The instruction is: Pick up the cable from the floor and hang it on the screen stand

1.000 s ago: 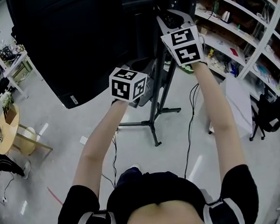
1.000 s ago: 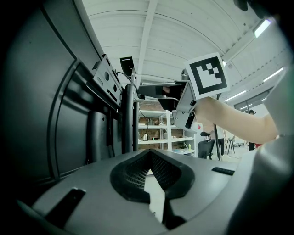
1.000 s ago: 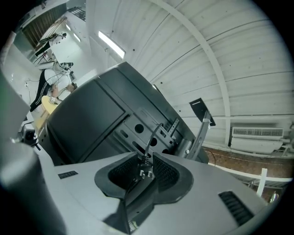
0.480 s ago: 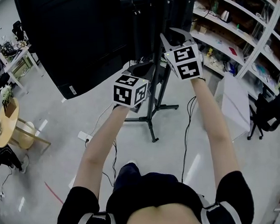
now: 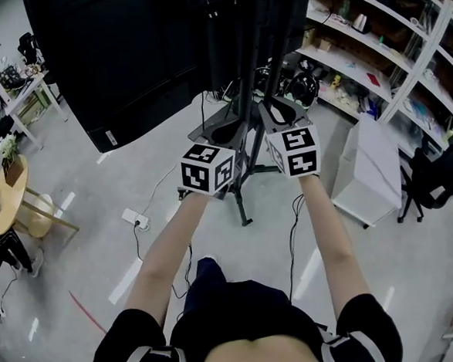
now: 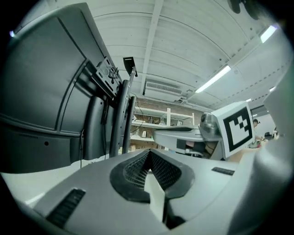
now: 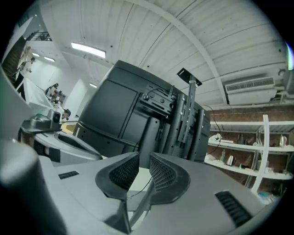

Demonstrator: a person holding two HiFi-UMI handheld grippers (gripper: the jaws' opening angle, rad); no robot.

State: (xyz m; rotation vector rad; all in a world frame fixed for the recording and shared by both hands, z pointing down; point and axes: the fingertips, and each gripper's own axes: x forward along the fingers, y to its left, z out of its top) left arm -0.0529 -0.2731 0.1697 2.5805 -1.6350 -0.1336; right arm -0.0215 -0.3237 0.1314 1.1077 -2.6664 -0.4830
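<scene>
Shelves flank screen stand on grey floor; left gripper closed (empty), right gripper closing empty

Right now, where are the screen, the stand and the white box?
screen (image 5: 125, 60), head view, middle of its black panel
stand (image 5: 240, 206), head view, its front leg
white box (image 5: 365, 167), head view, its front face
</scene>
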